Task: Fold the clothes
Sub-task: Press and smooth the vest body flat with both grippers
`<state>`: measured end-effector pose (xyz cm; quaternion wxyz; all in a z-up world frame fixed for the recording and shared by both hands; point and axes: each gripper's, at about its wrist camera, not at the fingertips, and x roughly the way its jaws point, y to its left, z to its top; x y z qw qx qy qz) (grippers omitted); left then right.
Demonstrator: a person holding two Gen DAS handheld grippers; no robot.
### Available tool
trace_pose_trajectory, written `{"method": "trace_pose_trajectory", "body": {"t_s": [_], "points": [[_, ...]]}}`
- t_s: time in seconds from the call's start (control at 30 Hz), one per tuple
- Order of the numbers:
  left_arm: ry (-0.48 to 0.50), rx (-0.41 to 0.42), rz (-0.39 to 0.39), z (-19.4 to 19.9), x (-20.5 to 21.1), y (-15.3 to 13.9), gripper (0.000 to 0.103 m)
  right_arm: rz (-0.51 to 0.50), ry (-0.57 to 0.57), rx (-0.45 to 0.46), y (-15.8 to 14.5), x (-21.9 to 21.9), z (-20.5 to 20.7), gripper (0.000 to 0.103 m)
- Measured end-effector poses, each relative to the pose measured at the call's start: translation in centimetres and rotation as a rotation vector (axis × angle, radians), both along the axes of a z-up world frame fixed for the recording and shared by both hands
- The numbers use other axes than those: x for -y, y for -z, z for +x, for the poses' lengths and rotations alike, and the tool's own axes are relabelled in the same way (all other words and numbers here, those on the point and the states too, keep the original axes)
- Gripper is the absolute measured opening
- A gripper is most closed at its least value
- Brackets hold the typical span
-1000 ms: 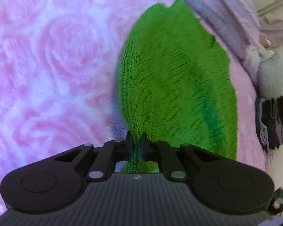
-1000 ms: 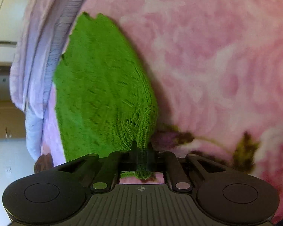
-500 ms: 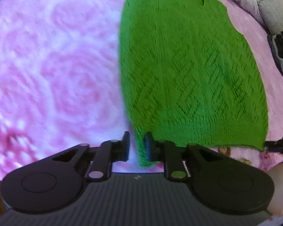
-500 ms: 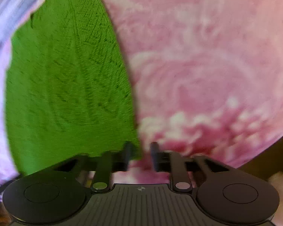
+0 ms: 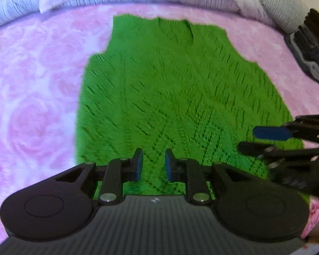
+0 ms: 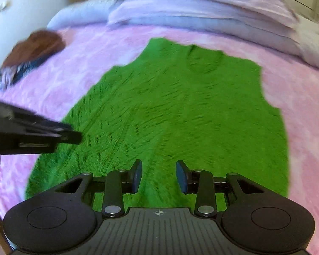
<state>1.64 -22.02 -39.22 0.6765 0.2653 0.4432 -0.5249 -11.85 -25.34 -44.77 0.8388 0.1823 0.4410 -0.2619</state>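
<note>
A: Tongs status?

B: Left tongs [image 5: 152, 162] spread apart, nothing between the pads. Right tongs [image 6: 158, 176] likewise, gap a bit wider, empty.

A: Garment?

B: Green knit vest [image 5: 176, 97] lies flat on the pink rose-print bedspread [image 5: 32, 106], hem towards the cameras, neckline at the far end. Both tongs hover over the hem end, left nearer the vest's left side, right nearer its right. No contact visible.

A: Surroundings?

B: Lilac folded bedding [image 6: 202, 8] past the neckline, dark striped item [image 5: 310, 48] far right, brown item [image 6: 34, 46] far left.

wrist views above, sharing green sweater [image 5: 180, 97]
</note>
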Motion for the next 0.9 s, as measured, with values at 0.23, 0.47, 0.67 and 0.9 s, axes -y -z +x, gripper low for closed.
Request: {"method": "trace_pose_trajectory", "body": {"t_s": [0.23,0.47,0.67,0.9], "points": [[0.095,0.038,0.109,-2.7,-4.2,2.0,0.017,0.051,0.037,-0.139,3.6,-0.7,-6.2,0.026],[0.061,0.002,0.211,-4.6,-10.9,2.0,0.017,0.167,0.154,-0.161,2.8,-5.3,-12.9,0.026],[0.037,-0.032,0.316,-5.0,-10.0,0.8,0.018,0.225,0.175,-0.228,1.6,-5.9,-13.2,0.027],[-0.050,-0.013,0.305,-5.5,-7.6,-2.7,0.034,0.315,0.286,-0.170,-2.0,-3.6,-12.8,0.029]]}}
